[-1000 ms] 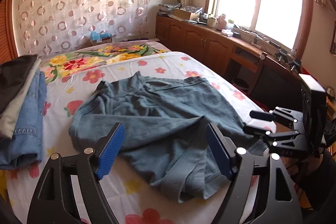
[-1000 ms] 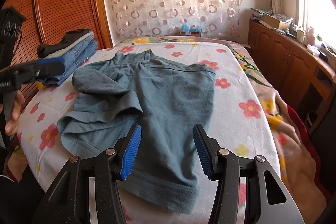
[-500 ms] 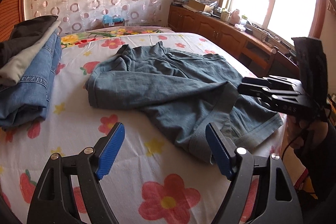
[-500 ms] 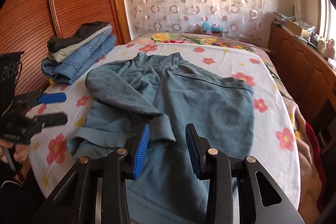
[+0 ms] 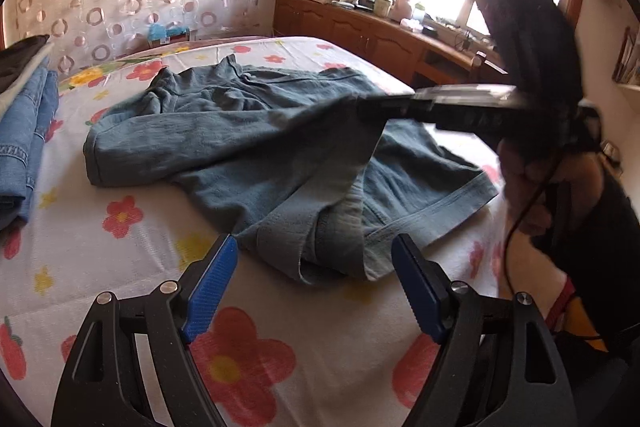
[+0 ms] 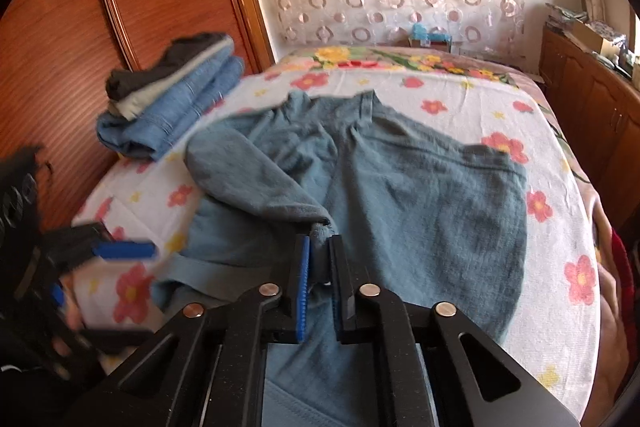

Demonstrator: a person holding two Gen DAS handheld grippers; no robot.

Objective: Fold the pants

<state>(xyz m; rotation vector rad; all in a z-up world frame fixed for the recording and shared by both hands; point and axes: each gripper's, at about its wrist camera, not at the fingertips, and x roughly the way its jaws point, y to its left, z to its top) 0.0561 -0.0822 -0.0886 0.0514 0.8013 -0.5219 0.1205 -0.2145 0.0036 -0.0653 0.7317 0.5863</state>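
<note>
On the left of the bed (image 6: pixel 480 95), folded clothes (image 6: pixel 176 107) are stacked against a wooden wardrobe (image 6: pixel 120 27). The left tool (image 5: pixel 314 285) is held wide open above the flowered sheet, just short of the near hem; nothing is gripped by it. The pants (image 6: pixel 420 195), blue-grey and rumpled, are spread across the middle of the bed, one leg doubled over the other. A bunched edge of that folded leg is pinched between the blue pads of the right tool (image 6: pixel 319 247), which is fully closed on the cloth. A cabinet (image 5: pixel 360 31) is seen on the right.
</note>
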